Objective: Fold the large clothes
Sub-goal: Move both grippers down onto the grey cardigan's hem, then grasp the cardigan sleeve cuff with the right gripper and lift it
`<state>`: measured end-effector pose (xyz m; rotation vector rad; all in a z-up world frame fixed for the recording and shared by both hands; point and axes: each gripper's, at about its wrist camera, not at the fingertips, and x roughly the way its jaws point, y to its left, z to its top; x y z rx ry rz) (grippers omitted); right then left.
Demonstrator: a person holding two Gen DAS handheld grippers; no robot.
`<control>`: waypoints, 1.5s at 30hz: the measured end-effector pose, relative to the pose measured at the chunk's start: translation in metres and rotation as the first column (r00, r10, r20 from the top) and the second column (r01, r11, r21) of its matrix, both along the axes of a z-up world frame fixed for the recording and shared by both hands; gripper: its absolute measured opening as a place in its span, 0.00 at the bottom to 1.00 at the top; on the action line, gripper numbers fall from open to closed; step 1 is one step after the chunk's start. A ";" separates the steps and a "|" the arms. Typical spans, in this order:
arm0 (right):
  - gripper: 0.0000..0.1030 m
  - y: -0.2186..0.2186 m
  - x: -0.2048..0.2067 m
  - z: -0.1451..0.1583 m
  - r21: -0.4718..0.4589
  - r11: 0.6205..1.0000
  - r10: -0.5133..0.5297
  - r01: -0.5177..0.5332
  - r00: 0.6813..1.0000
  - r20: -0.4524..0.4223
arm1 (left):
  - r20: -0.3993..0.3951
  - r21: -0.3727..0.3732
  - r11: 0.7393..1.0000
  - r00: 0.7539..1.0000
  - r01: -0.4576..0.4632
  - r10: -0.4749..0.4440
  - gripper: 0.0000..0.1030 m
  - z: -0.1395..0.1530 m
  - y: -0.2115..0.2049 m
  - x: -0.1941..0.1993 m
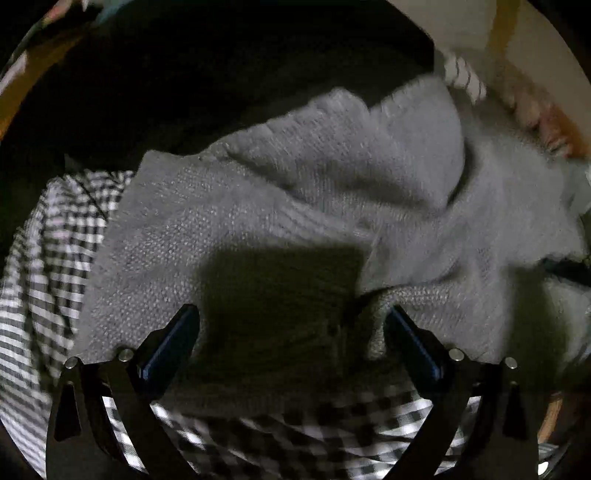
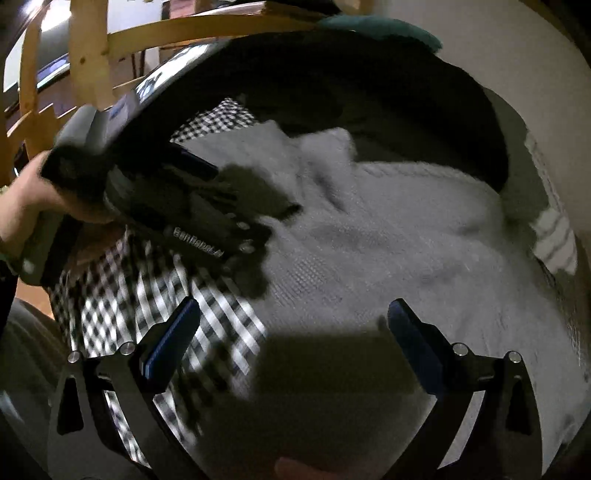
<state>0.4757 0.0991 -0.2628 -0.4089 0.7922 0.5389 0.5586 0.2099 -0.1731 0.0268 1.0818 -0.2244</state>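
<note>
A grey knit sweater (image 1: 303,192) lies rumpled over a black-and-white checked garment (image 1: 55,258). In the left wrist view, my left gripper (image 1: 291,321) hangs open just above the sweater's near part, and a raised knit fold sits beside its right finger (image 1: 410,336). In the right wrist view, my right gripper (image 2: 293,317) is open over the sweater (image 2: 388,236), where its edge meets the checked garment (image 2: 155,288). A hand (image 2: 33,192) holds the left gripper's housing (image 2: 177,206) at the upper left, low over the sweater's edge. Nothing is between either pair of fingers.
A dark garment (image 2: 351,81) lies behind the sweater. A white striped cloth (image 2: 554,229) sits at the right edge, and a teal cloth (image 2: 380,29) at the back. A wooden frame (image 2: 88,59) stands at the upper left.
</note>
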 end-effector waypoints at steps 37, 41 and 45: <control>0.89 0.013 0.049 0.019 0.400 0.916 0.080 -0.029 0.990 -0.112 | 0.008 -0.223 0.896 0.918 -0.384 0.395 0.06 -0.008 0.120 0.041; 0.81 0.055 0.094 -0.010 0.374 0.928 0.098 0.006 0.961 -0.257 | 0.008 -0.261 0.885 0.916 -0.386 0.402 0.06 -0.006 0.139 0.035; 0.50 0.069 0.123 -0.036 0.335 0.941 0.089 0.044 0.924 -0.372 | 0.012 -0.279 0.881 0.916 -0.382 0.401 0.08 -0.010 0.165 0.017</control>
